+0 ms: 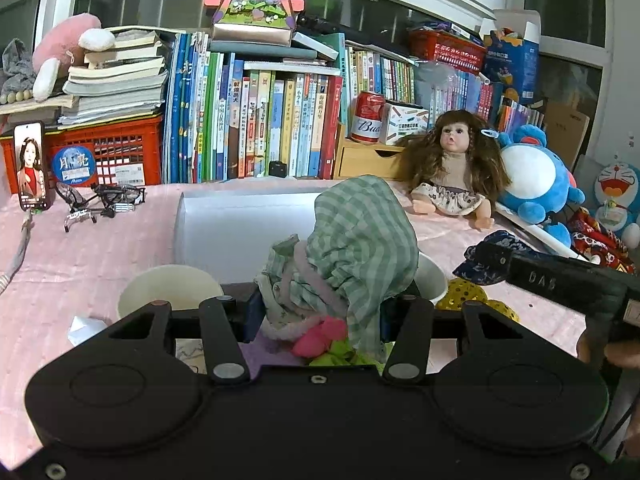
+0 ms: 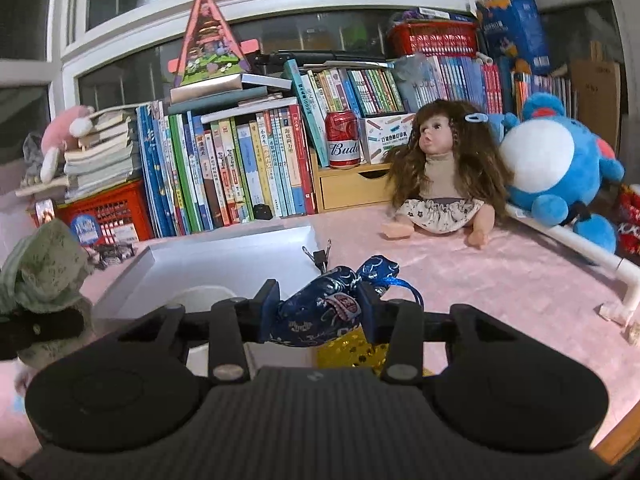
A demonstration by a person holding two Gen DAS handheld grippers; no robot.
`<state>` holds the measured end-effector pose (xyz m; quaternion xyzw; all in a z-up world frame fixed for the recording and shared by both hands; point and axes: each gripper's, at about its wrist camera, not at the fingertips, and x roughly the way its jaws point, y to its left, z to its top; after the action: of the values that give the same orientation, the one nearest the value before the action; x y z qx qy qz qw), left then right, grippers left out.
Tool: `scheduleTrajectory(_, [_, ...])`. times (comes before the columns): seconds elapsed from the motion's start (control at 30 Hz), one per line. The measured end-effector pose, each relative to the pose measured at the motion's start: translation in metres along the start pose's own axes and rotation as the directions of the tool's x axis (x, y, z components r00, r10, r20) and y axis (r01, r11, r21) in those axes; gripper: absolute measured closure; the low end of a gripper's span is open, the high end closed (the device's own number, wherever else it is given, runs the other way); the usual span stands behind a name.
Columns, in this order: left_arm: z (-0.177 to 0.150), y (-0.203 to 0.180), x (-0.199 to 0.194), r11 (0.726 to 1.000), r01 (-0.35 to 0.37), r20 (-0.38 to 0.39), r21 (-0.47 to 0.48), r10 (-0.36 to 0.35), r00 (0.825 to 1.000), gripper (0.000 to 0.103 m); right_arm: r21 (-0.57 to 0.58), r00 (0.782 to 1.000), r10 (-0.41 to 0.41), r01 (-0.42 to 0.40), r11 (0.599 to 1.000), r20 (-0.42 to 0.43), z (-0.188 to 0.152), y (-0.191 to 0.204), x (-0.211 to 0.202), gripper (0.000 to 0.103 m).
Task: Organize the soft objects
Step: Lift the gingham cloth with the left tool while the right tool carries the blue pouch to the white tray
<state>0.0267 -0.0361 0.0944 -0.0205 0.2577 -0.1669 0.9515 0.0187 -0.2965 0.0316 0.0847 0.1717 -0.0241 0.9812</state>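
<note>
My left gripper (image 1: 320,312) is shut on a green checked cloth toy (image 1: 356,248) with pink trim, held above the pink table. The toy also shows at the left edge of the right wrist view (image 2: 44,276). My right gripper (image 2: 318,314) is shut on a blue embroidered pouch (image 2: 320,308) with a blue cord. The pouch and right gripper show at the right of the left wrist view (image 1: 488,260). A white box (image 2: 224,264) lies open just beyond both grippers. A gold sequin item (image 2: 356,350) lies under the pouch.
A doll (image 2: 440,176) sits at the back right beside a blue plush (image 2: 560,176). White paper cups (image 1: 168,292) stand near the box. A binder clip (image 2: 320,256) lies by the box. Books, a red crate (image 1: 116,156), a can (image 2: 342,140) and glasses (image 1: 100,200) line the back.
</note>
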Motion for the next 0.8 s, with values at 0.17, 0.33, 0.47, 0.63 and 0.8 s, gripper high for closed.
scheduleTrajectory(0.17, [0.020,0.002,0.002,1.000,0.026,0.013,0.010,-0.026,1.000,0.054,0.030,1.000,0.022,-0.023,0.999,0.017,0.021,-0.007,0.006,0.057])
scheduleTrajectory(0.33, [0.063,0.012,0.009,0.997,0.064,0.014,0.038,-0.064,0.998,0.054,0.066,0.995,0.096,-0.096,0.993,0.008,0.051,-0.009,0.023,0.057])
scheduleTrajectory(0.47, [0.096,0.022,0.028,0.998,0.044,-0.027,0.042,-0.043,0.999,0.054,0.119,0.986,0.167,-0.163,0.979,-0.024,0.073,-0.010,0.046,0.057])
scheduleTrajectory(0.63, [0.125,0.046,0.075,0.999,0.016,-0.143,-0.039,-0.022,0.990,0.054,0.127,0.966,0.238,-0.225,0.966,-0.102,0.097,0.002,0.089,0.057])
scheduleTrajectory(0.8, [0.140,0.070,0.128,0.997,-0.032,-0.271,-0.076,0.010,0.963,0.054,0.086,0.942,0.261,-0.248,0.965,-0.211,0.117,0.023,0.135,0.057])
